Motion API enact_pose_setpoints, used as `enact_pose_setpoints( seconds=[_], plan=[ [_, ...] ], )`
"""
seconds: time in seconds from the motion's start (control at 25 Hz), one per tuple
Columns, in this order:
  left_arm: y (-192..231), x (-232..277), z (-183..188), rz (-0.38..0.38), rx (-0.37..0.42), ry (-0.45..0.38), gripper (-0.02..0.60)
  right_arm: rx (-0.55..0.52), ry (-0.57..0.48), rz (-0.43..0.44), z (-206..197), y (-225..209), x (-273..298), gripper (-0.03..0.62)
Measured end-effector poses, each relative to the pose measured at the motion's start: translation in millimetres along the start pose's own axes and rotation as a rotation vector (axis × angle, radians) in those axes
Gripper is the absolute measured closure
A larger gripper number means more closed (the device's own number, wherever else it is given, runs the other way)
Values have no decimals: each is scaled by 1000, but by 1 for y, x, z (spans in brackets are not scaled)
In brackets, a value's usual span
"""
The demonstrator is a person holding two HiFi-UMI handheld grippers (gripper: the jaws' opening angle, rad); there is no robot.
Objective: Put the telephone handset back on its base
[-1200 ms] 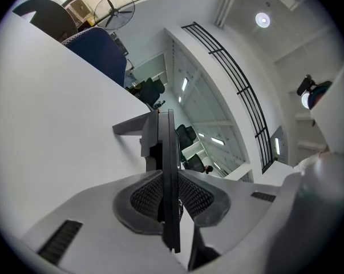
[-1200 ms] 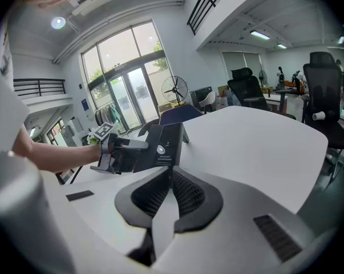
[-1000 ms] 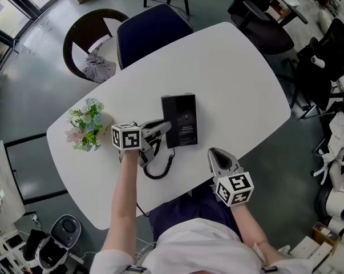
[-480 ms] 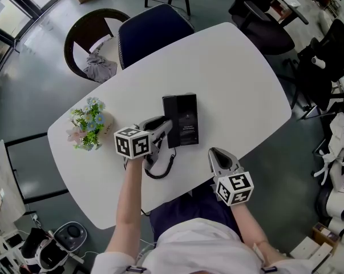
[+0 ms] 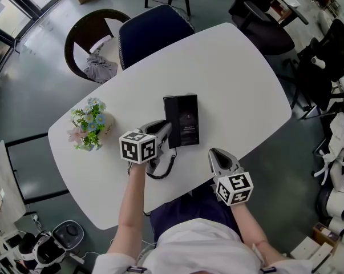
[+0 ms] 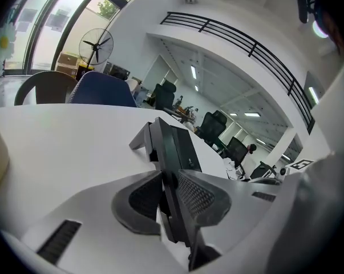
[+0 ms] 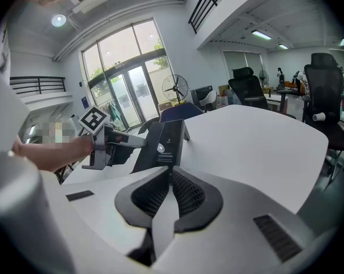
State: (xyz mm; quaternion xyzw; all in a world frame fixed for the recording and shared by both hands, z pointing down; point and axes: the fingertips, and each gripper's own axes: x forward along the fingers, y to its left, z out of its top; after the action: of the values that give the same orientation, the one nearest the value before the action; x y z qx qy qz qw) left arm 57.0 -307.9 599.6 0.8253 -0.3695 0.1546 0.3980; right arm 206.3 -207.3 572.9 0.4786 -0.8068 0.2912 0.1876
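Black handset [image 5: 168,119] lies lengthwise along the left of the base [image 5: 187,120] on the table [image 5: 234,67], with the left tongs [image 5: 165,133] at its near end. Left gripper view: jaws, just closing, clamp it. Right gripper view: right tongs [image 7: 168,176] together, empty, farther off.

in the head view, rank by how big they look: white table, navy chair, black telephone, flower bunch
1. white table
2. navy chair, though partly hidden by the table
3. black telephone and flower bunch: look about alike, not ranked
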Motion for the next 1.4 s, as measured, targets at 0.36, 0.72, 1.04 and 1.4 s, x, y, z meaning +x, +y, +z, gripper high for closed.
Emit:
enact_pose_setpoints(
  seconds=[0.36,0.72,1.04,1.4],
  plan=[
    [4,-5,3,-169,-124,-107,506,-11,7,-5,-4,-1,-1,551],
    [10,-1,-1,-303,-266,-168,509,-12,13,-14,-6,-1,-1,551],
    [14,3,-3,-267,-244,-188,508,-12,13,-21,-6,-3,-1,551],
    [15,3,-3,-237,-218,-185,499,-14,7,-18,-7,3,-5,551]
  ],
)
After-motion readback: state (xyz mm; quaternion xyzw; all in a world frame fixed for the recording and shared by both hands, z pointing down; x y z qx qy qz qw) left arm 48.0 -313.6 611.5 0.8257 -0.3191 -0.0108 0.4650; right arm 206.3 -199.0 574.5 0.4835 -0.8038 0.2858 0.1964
